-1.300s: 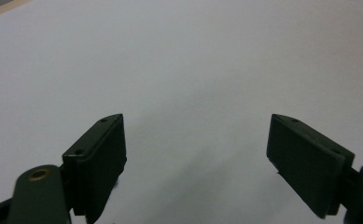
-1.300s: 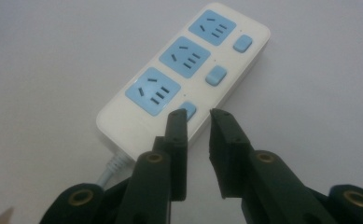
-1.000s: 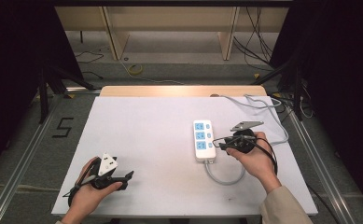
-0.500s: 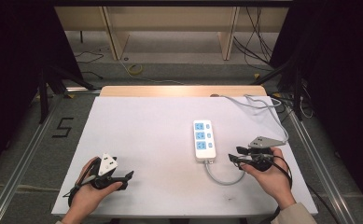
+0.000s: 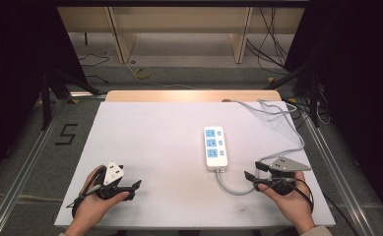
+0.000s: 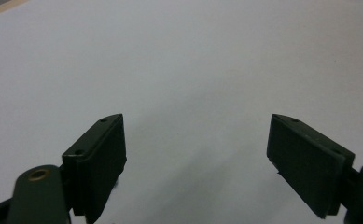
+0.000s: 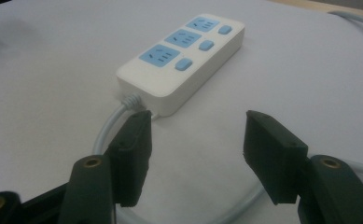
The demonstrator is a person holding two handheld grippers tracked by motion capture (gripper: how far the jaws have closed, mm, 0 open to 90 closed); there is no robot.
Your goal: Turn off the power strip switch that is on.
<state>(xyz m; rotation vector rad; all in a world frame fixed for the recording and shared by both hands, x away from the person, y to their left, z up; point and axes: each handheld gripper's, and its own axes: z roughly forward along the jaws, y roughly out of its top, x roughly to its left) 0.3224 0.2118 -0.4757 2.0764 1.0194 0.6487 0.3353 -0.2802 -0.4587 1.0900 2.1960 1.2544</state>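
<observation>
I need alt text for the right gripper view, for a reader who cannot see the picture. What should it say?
A white power strip with three blue sockets and three blue switches lies on a pale table, just beyond the open right gripper. Nothing is between its two black jaws. The strip's grey cable leaves its near end and curves back beneath the jaws.

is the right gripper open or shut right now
Open. The right gripper has just been opening its jaws; they stand wide apart with only bare table between them, short of the power strip, which it isn't touching.
</observation>
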